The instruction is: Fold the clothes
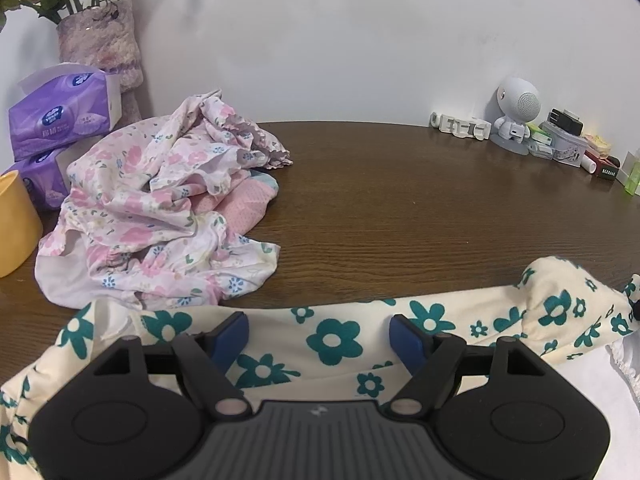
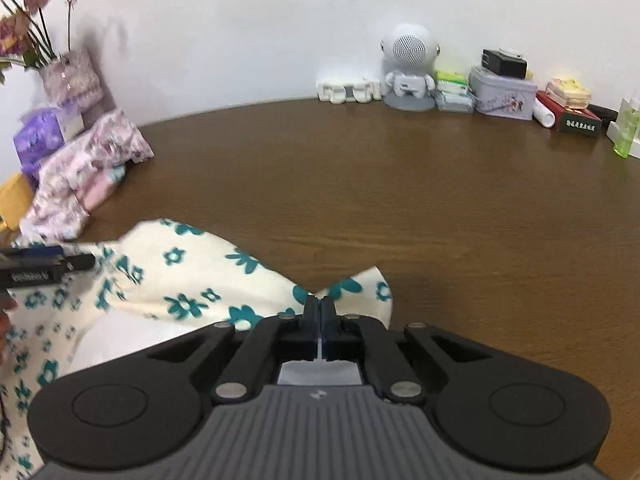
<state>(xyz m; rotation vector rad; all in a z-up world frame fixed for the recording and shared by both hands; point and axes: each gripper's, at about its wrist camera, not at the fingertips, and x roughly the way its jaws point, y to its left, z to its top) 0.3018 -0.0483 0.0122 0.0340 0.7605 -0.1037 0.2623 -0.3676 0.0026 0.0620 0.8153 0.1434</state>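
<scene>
While our right gripper (image 2: pixel 320 304) clamps a corner of the cream cotton garment with teal flowers (image 1: pixel 332 340) and our left gripper (image 1: pixel 318 332) hovers over it, fingers apart, on the brown wooden table (image 1: pixel 400 208), the crumpled pink floral clothes pile (image 1: pixel 160 200) lies unfolded nearby.

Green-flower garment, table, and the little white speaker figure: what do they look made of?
Green-flower garment: soft matte printed fabric, likely cotton knit; it creases and bunches where the right gripper pinches it. Table: brown wood-grain top with a light sheen, could be veneer or laminate. Speaker figure: smooth white moulded plastic by the look, with a fine mesh grille face.
</scene>
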